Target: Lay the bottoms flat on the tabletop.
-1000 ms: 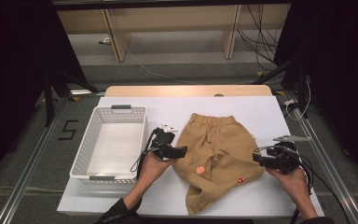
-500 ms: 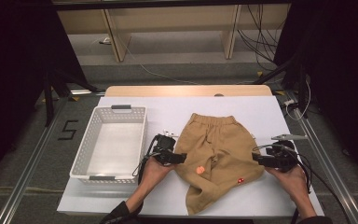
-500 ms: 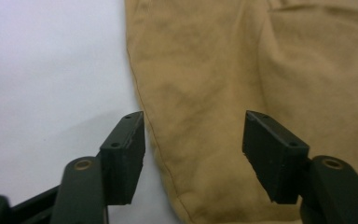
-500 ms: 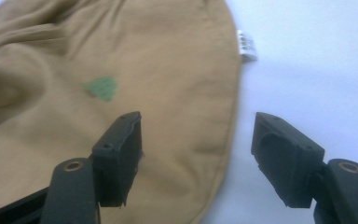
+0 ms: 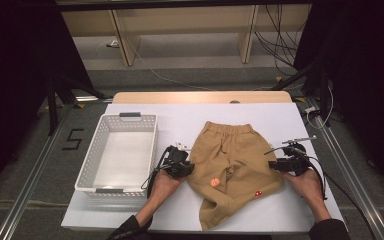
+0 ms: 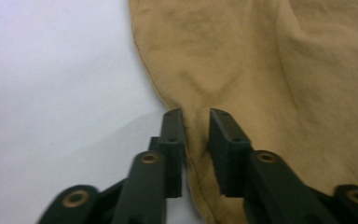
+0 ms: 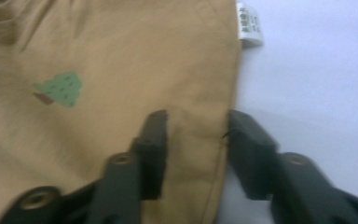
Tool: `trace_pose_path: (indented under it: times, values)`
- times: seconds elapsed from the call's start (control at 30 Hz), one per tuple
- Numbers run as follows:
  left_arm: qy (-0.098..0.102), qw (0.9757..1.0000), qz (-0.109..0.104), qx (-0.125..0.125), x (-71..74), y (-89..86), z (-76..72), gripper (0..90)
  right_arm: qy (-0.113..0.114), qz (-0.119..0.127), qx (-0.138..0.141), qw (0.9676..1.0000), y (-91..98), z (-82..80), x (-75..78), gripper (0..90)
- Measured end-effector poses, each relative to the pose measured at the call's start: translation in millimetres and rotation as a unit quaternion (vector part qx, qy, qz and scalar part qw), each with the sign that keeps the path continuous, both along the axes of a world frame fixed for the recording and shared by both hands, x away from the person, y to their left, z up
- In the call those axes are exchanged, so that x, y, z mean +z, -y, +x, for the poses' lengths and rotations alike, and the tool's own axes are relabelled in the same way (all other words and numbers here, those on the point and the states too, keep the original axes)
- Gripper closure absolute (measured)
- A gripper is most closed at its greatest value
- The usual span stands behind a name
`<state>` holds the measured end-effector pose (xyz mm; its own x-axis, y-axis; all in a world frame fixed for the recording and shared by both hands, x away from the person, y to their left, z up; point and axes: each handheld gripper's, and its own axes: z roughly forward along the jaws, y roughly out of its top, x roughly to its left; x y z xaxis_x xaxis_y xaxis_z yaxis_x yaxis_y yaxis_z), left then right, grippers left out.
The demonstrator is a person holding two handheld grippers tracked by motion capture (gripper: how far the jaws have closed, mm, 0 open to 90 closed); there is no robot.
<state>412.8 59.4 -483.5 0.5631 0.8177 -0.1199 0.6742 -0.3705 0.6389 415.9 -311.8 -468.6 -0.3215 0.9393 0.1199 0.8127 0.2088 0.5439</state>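
High view: tan shorts [image 5: 232,165] lie flat on the white worktop [image 5: 280,117], waistband at the far side, legs toward the person. A white basket [image 5: 117,150] sits on the worktop well to the left of the shorts. Left tongs [image 5: 186,167] at the left edge of the shorts, right tongs [image 5: 275,165] at the right edge, each held by a hand coming in from the near side. Small orange patch and small red patch on the near part of the cloth.

Left gripper view: left tongs [image 6: 196,116] have just been closing; the two black jaws stand close together with a raised fold of the shorts' [image 6: 261,70] hem pinched between them. Pads press the cloth on both sides. White worktop [image 6: 51,84] to the left of the hem.

Right gripper view: right tongs [image 7: 196,119] have just been closing too; jaws astride the side edge of the shorts [image 7: 121,56], one over the cloth, one over the worktop [image 7: 317,70]. A gap remains at the outer pad; grip not yet clenched. Green tree print [image 7: 60,89] on the cloth; white label [image 7: 249,25] at the seam.
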Motion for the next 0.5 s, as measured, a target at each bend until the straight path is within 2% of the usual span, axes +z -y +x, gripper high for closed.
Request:
trace_pose_path:
  times: [0.13,0.23,0.5]
  values:
    - [0.011,0.9999,0.005,-0.008,-0.1,6.2,-2.1,85.9,-0.001,0.003,0.004,1.0,-0.3,3.1,-0.1,84.4]
    - [0.013,0.9999,-0.001,-0.007,-0.7,5.7,-0.2,86.2,0.004,-0.007,0.015,0.9999,-2.5,6.9,0.4,86.2]
    - [0.019,0.9998,-0.007,0.006,-0.3,4.6,9.7,86.3,0.03,-0.029,0.009,0.9991,-6.1,31.4,3.1,86.2]
